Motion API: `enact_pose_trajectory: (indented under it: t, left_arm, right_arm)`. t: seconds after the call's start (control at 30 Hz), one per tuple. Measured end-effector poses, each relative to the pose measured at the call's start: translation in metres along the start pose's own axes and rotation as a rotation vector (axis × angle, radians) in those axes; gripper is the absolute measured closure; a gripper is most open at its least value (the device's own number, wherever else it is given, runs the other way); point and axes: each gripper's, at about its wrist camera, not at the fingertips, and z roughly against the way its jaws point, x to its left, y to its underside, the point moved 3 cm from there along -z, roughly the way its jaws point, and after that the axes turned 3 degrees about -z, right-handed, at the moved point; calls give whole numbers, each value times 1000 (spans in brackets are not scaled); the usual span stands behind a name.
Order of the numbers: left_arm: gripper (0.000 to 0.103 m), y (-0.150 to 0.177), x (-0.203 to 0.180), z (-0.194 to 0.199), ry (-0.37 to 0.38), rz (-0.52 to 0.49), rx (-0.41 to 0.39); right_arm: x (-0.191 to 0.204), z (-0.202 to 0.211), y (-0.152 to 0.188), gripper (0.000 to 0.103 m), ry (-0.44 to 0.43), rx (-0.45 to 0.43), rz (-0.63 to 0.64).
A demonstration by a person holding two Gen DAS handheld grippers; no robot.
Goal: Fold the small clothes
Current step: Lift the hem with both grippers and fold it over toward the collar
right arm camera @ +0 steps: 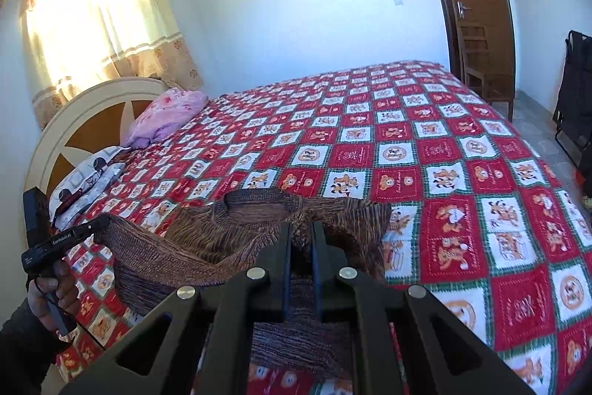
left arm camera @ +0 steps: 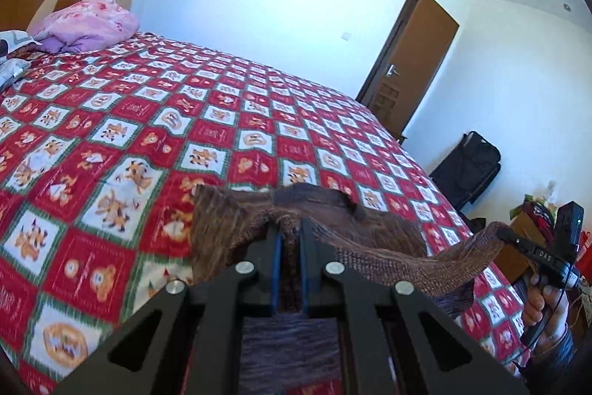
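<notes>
While both hold the brown sweater (right arm camera: 207,239), each gripper (left arm camera: 290,232) angles bedward.

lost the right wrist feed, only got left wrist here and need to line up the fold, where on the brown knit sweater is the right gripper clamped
Observer: The right gripper is shut on the brown knit sweater, beside its round neck opening.
Operator: can you see the sweater's far right edge
Observer: Yes, that edge hangs over the red checkered cartoon bedspread, past the right gripper.
Operator: anything at the head of the bed i can't see
Observer: A curtained sunlit window sits above the cream arched headboard.
Operator: and my left gripper
Observer: The left gripper pinches the sweater's opposite end, held in the left hand.
</notes>
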Motion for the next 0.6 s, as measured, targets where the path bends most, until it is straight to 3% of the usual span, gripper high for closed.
enact_pose_trajectory:
  t: [0.6]
  left_arm:
    - [94,-15,46,-116,-66,65,113]
  right_arm:
    - [-51,-153,-31,94,94,169,-49]
